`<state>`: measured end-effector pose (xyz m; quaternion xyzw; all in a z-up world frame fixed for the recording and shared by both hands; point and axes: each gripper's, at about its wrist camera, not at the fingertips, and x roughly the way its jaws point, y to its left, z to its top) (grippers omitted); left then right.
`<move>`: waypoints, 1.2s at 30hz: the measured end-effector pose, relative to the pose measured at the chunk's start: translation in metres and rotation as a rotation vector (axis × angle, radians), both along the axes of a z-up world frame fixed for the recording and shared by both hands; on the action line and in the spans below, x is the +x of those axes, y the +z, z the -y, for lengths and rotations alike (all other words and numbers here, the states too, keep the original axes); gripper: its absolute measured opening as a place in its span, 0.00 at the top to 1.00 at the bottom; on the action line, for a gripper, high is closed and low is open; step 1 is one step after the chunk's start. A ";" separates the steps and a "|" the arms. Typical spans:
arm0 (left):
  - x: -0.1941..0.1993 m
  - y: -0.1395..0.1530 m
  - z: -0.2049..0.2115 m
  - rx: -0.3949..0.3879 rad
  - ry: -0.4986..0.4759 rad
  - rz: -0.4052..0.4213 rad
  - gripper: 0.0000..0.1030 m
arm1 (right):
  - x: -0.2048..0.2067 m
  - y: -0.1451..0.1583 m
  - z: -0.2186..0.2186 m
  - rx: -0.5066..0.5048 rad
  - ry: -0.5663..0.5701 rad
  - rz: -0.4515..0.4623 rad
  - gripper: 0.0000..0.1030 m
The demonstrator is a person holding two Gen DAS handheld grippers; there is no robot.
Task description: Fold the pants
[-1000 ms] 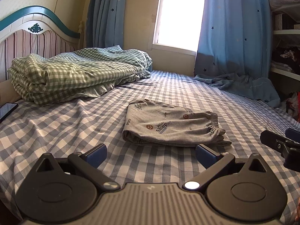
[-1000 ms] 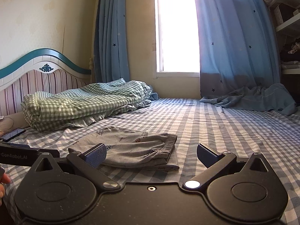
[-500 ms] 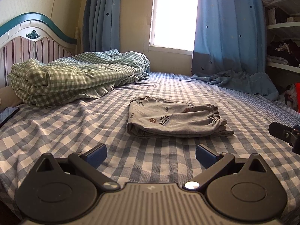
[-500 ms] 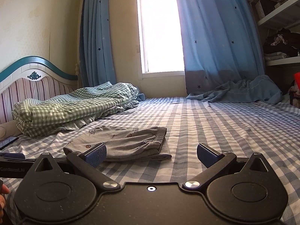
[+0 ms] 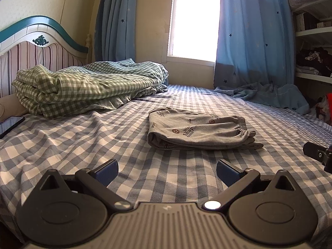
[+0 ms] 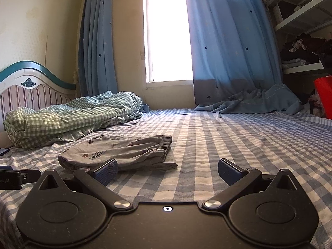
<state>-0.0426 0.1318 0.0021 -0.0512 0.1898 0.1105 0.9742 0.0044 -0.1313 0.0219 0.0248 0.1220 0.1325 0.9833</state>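
The grey printed pants (image 5: 199, 129) lie folded into a flat bundle on the blue checked bed (image 5: 83, 141), waistband to the right. They also show in the right wrist view (image 6: 122, 153). My left gripper (image 5: 167, 171) is open and empty, held low over the sheet in front of the pants. My right gripper (image 6: 167, 171) is open and empty, to the right of the pants, its left finger (image 6: 105, 169) overlapping them in view. The right gripper's tip (image 5: 317, 154) shows at the right edge of the left wrist view.
A folded green checked quilt (image 5: 83, 85) lies by the striped headboard (image 5: 37, 54). A phone (image 5: 9, 123) lies at the left. Blue curtain cloth (image 5: 269, 95) rests on the far side. Shelves with clothes (image 6: 307, 51) stand at the right.
Both grippers have drawn back and lowered away from the folded pants, which look smaller and farther off. Both stay open and the pants have not moved.
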 end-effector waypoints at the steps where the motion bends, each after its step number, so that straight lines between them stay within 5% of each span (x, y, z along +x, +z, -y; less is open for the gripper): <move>1: -0.001 -0.001 0.000 0.004 0.000 0.002 0.00 | 0.000 -0.002 0.000 -0.002 0.000 -0.004 0.01; 36: -0.005 -0.007 -0.006 0.018 0.009 -0.022 0.00 | -0.002 -0.008 -0.013 -0.031 0.022 -0.011 0.01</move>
